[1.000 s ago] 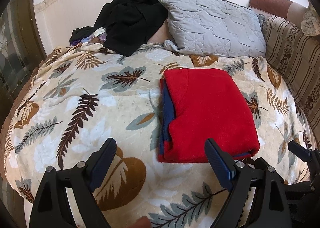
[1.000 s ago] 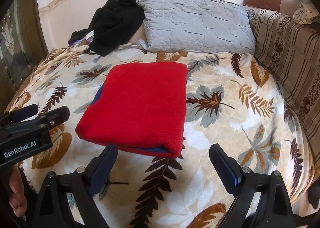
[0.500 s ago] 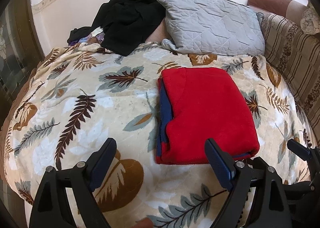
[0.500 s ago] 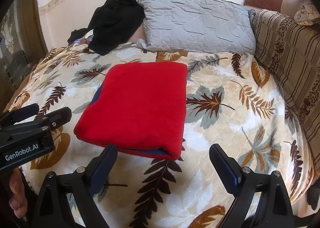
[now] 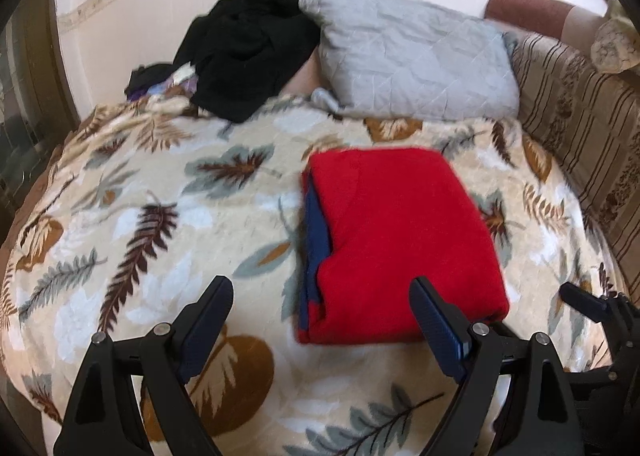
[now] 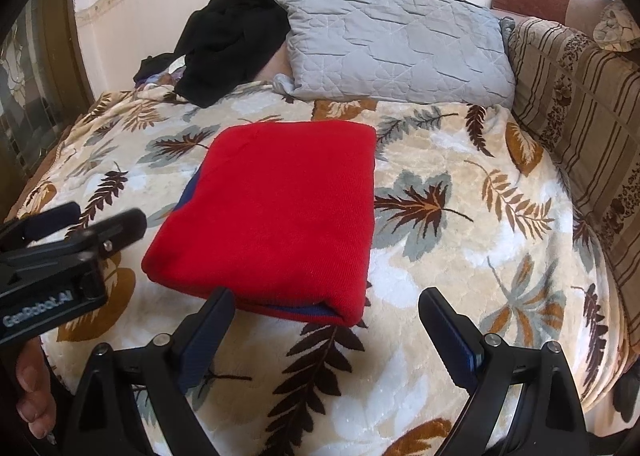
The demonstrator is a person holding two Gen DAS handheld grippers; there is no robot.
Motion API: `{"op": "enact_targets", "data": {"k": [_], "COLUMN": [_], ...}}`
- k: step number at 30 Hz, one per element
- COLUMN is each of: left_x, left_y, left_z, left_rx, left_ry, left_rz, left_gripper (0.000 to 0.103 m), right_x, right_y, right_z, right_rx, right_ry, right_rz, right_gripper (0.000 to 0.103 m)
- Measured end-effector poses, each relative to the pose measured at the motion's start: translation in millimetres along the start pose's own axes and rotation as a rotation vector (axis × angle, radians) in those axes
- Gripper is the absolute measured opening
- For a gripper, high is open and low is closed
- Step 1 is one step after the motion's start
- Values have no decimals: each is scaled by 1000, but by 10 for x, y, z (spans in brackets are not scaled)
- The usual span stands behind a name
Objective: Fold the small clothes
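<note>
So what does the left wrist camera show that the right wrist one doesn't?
Only the left view shows the red garment's stacked blue layers along its left edge. Only the right view shows a bare hand and the other tool's GenRobot.AI label. Both share the leaf blanket, grey pillow, black clothes and open fingers.

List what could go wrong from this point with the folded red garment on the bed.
1. The red garment lies folded with blue layers showing at its left edge; gripping only the top layer could peel the fold open.
2. The left gripper and right gripper, both open, flank the near edge closely and could collide.
3. The plush leaf-print blanket could get pinched along with the garment.
</note>
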State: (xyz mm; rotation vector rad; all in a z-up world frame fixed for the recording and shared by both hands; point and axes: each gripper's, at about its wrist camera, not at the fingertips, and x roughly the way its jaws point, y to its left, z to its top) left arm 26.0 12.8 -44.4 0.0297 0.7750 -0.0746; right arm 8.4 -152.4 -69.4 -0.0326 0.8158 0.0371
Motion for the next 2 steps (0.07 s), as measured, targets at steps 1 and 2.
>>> {"op": "enact_targets", "data": {"k": [1,2], "left_x": [5,25], "left_y": [-6,4], "left_z": [28,62], "left_rx": [4,1], "left_ry": [-3,0], "left_rz": [-2,-10], "left_gripper": [90,90], "right_x": [4,15], "right_y": [-1,-10], "right_z": [18,44], "right_rx": [-1,-5], "right_ry": [-3,-6], "right_rz": [-1,-2], "right_gripper": [95,95]}}
